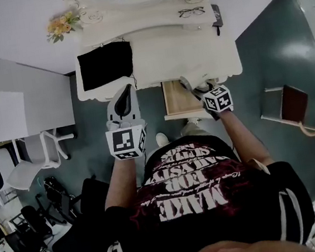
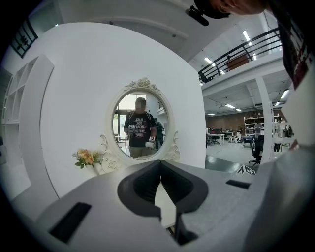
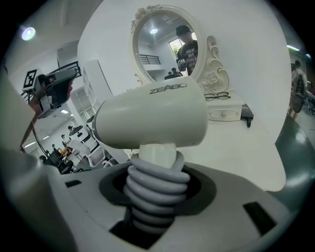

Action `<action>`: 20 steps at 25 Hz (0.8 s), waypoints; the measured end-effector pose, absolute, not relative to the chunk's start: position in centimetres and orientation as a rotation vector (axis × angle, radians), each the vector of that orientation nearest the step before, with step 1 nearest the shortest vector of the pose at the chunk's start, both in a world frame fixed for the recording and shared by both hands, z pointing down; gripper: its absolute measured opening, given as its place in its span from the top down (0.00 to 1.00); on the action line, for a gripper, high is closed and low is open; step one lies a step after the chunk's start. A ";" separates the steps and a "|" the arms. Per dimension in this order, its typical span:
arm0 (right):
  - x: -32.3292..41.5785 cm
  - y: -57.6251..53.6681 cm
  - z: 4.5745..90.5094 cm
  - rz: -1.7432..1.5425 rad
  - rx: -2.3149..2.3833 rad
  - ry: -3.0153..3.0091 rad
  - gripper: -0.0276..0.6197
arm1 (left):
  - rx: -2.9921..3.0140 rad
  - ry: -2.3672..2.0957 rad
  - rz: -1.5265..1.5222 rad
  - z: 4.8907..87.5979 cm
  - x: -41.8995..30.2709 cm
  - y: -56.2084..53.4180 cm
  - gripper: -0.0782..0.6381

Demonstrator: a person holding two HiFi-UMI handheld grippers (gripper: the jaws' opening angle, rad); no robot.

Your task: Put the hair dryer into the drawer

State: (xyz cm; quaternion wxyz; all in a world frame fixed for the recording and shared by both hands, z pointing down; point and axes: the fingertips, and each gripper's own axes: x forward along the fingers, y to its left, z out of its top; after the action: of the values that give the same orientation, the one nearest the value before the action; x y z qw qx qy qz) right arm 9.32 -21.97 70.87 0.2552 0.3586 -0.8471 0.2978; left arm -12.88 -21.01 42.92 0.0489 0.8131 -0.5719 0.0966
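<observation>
Your left gripper (image 2: 160, 172) hangs left of the drawer (image 1: 175, 99), jaws pressed together on nothing, so it can't steady the drawer if you bump it. The drawer stands pulled out and looks bare inside.

Your right gripper (image 3: 153, 206), at the drawer's right edge, pinches the dryer (image 3: 152, 118) by its handle, through the cord (image 3: 156, 177) coiled round it. That's the weak point: the coils are soft and round, so the handle may twist or slide in the jaws as you tip it down. The barrel juts out crosswise and could knock the table (image 1: 193, 51) just above the drawer, or the drawer's right wall. Let go too high and the dryer lands hard. If a coil slips loose, it may drape over the drawer's front.
</observation>
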 end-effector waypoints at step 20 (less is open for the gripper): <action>10.1 -21.2 77.1 0.865 0.912 -2.153 0.65 | 2.463 -1.735 0.326 43.7 -13.0 -20.9 0.88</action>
State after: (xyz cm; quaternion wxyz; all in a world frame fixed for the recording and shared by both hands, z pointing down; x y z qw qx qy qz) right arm 10.10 -21.19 77.12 0.3188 0.3467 -0.8185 0.3289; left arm -13.02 -20.94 43.68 0.0555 0.8115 -0.5716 0.1075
